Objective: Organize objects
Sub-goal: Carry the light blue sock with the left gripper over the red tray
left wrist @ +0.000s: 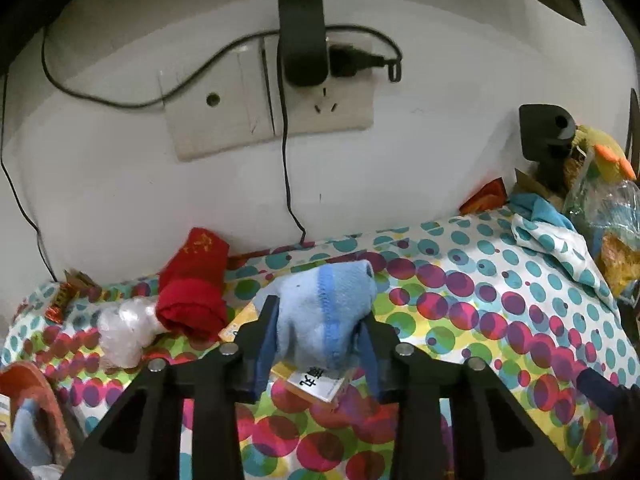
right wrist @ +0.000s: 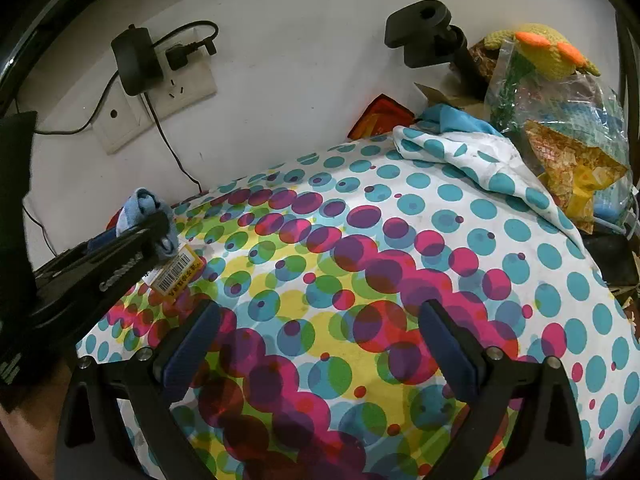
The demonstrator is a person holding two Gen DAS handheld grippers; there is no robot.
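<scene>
White wall is standing behind a spotted cloth (right wrist: 400, 240) that is covering the whole work surface, with a socket plate (left wrist: 256, 92) and a black adapter (left wrist: 302, 36) hanging at twelve o'clock in the left wrist view; most of the tidying is looking undone, since loose things are lying scattered along the wall; a red cloth roll (left wrist: 194, 292) is sitting at nine o'clock of the left gripper (left wrist: 318, 320), a clear wrap bundle (left wrist: 120, 328) is lying just beside that roll, and a heap of bags (right wrist: 560, 128) with a yellow plush (right wrist: 540, 50) is piling up at two o'clock in the right wrist view; the left gripper is clamping a blue sock (left wrist: 324, 308), its pads pressing in on both sides of the fabric, so one item is being taken in hand and, as I judge it, is yet to be carried anywhere; a yellow card (right wrist: 176, 276) with a barcode is lying flat under the sock, touching it or nearly so; no sorted pile or container is showing plainly, so I cannot tell where things are meant to go; the left gripper is pointing down at a slant toward the wall, low over the cloth; the right gripper (right wrist: 320, 344) is hovering above bare cloth, tilting downward, its jaws standing wide with nothing between them; the sock is appearing at ten o'clock in the right wrist view, well apart from those open jaws.
</scene>
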